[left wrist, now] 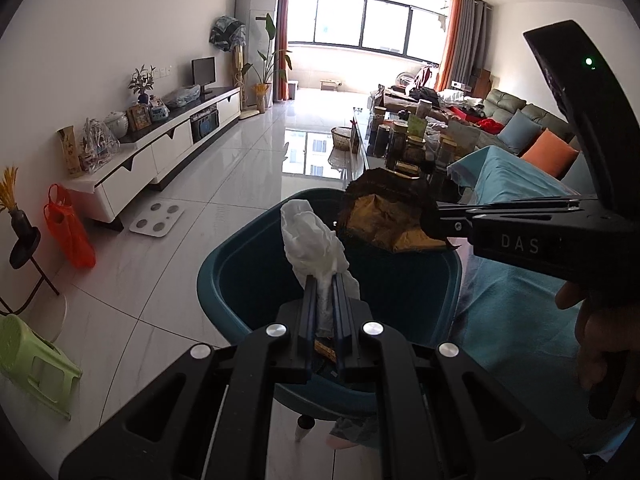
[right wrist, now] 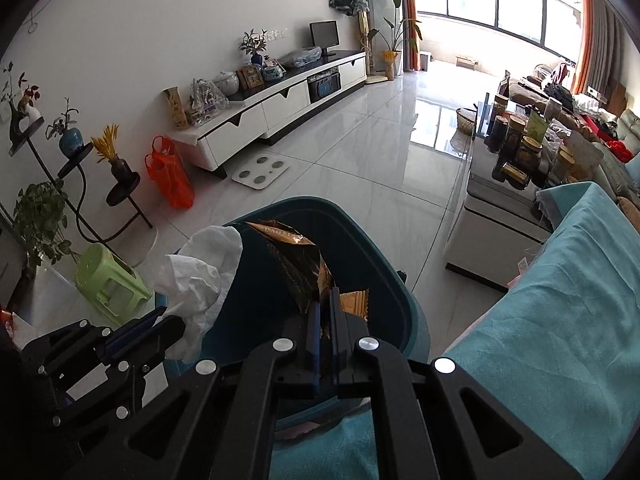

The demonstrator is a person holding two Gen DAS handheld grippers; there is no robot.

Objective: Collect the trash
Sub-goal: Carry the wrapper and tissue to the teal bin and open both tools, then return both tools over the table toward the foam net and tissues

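Though tongs (left wrist: 325, 280) hide its base, tissue (left wrist: 312, 240) shows

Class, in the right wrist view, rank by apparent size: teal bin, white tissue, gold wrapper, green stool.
1. teal bin, clearly largest.
2. white tissue.
3. gold wrapper and green stool look alike; the stool stands farther from the camera, so no ranking between them.

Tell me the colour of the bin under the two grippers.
Dark teal-blue bin, seen best in the right wrist view.
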